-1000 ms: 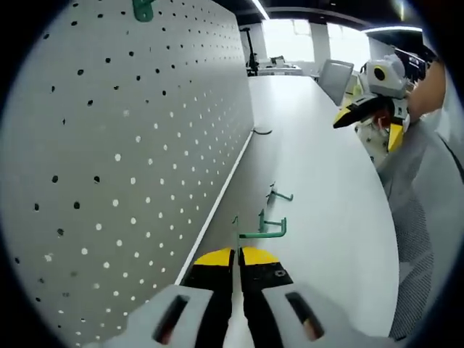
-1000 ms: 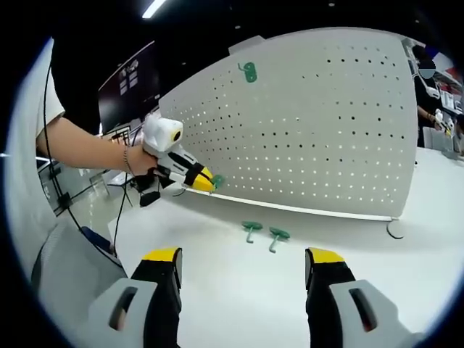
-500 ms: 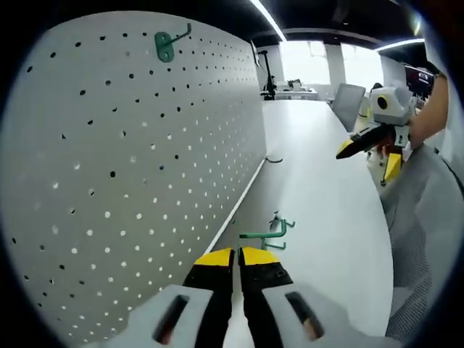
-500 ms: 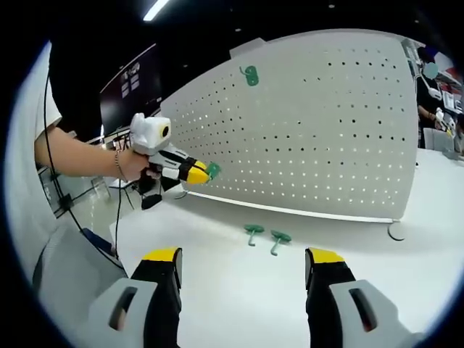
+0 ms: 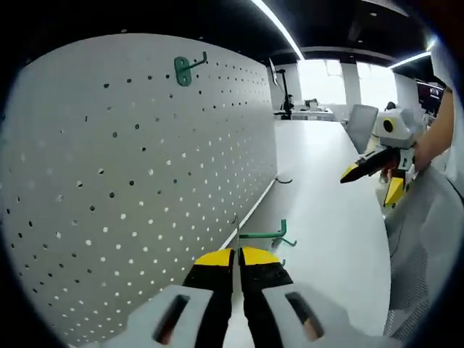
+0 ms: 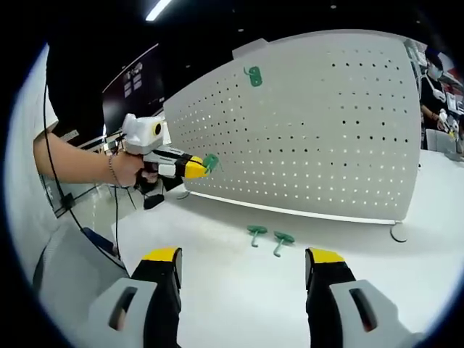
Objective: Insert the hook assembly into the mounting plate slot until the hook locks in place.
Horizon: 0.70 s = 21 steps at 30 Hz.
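The pegboard (image 5: pixel 138 167) stands left of the left gripper (image 5: pixel 238 255), running away ahead of its jaws. One green hook (image 5: pixel 186 69) is mounted high on the board, up and left of the jaws. The left jaws are clenched on a green hook (image 5: pixel 262 233), whose plate edge rises between the yellow tips while its arm sticks out to the right just above them. Beyond them lies the white table (image 5: pixel 326 188). Far right of the jaws, the right gripper (image 5: pixel 373 174) hangs in a hand, over the table.

In the right gripper view, the left gripper (image 6: pixel 197 167) sits up and left of the jaws, with the held hook (image 6: pixel 211 162) at its tip, near the pegboard (image 6: pixel 326 123); I cannot tell if they touch. The right gripper (image 6: pixel 243 264) has its jaws released, wide apart. Between and beyond them, two loose hooks (image 6: pixel 268 238) lie side by side on the table (image 6: pixel 239 290), just before the board's foot.
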Motion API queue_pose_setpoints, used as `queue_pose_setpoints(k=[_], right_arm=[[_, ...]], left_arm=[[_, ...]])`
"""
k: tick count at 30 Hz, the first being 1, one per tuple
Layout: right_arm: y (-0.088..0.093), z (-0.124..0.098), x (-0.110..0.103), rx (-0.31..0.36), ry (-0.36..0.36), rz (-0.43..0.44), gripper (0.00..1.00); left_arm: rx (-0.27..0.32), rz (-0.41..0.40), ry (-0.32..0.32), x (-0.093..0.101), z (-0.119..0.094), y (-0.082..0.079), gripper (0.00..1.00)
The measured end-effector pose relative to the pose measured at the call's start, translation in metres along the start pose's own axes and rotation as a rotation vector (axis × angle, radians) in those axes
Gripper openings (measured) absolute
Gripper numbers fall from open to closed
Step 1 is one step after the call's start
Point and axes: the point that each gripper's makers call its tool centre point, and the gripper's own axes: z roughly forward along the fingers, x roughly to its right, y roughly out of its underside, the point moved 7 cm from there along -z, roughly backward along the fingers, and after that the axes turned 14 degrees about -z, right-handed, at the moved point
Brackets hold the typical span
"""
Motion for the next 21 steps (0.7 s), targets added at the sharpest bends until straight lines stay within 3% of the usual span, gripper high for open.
queue_pose_setpoints(k=[8, 21], right_arm=[[0.0, 0.0, 0.0, 0.001, 0.0, -0.002, 0.67], [-0.002, 0.0, -0.001, 0.009, -0.003, -0.004, 0.67]], left_arm=[[0.088, -0.091, -0.054, 0.004, -0.013, -0.004, 0.03], [0.184, -0.13, -0.058, 0.023, -0.029, -0.007, 0.03]])
